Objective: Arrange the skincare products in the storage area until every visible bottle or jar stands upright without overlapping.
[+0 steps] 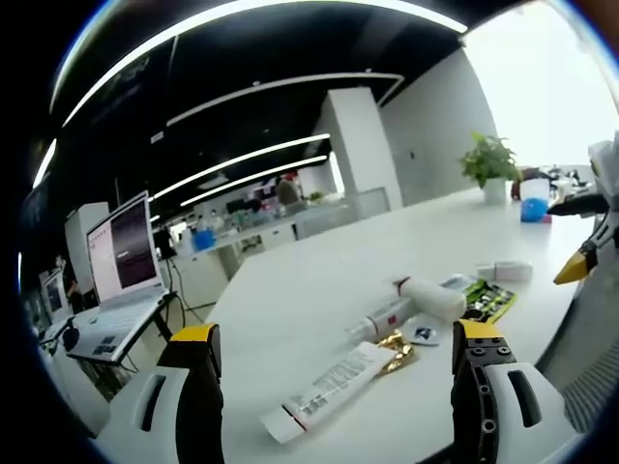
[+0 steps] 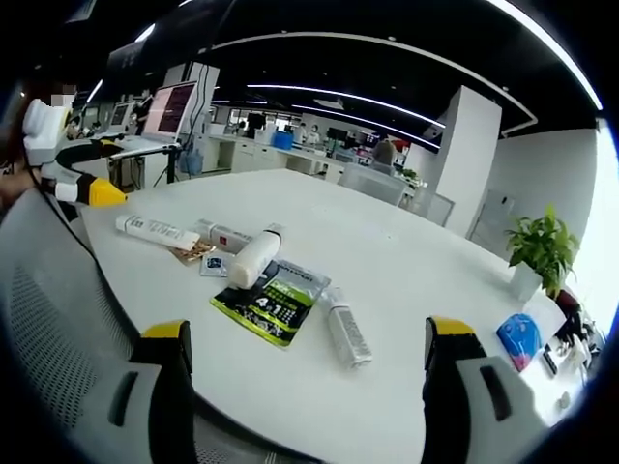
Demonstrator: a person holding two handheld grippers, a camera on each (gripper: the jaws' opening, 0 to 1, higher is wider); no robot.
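White counter (image 2: 406, 290) bearing the products, all lying flat near its edge: green pouch (image 2: 269, 303), long tube (image 1: 329, 391), white bottle (image 2: 253, 259), small tube (image 2: 346, 333). Left tool (image 1: 334, 365) and right tool (image 2: 305, 367) hover wide open, empty. Approach step, apparently; next, grasping and righting one bottle.

An open-plan office: long white table (image 2: 406, 261), laptop (image 1: 121, 261) on a stand, ceiling light strips (image 1: 242, 159) (potted plant (image 2: 542, 251) too).

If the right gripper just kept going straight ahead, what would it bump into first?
Probably the small white bottle lying flat on the white table, just past the open right gripper; the green sachet sits slightly aside. Depth is hard to judge.
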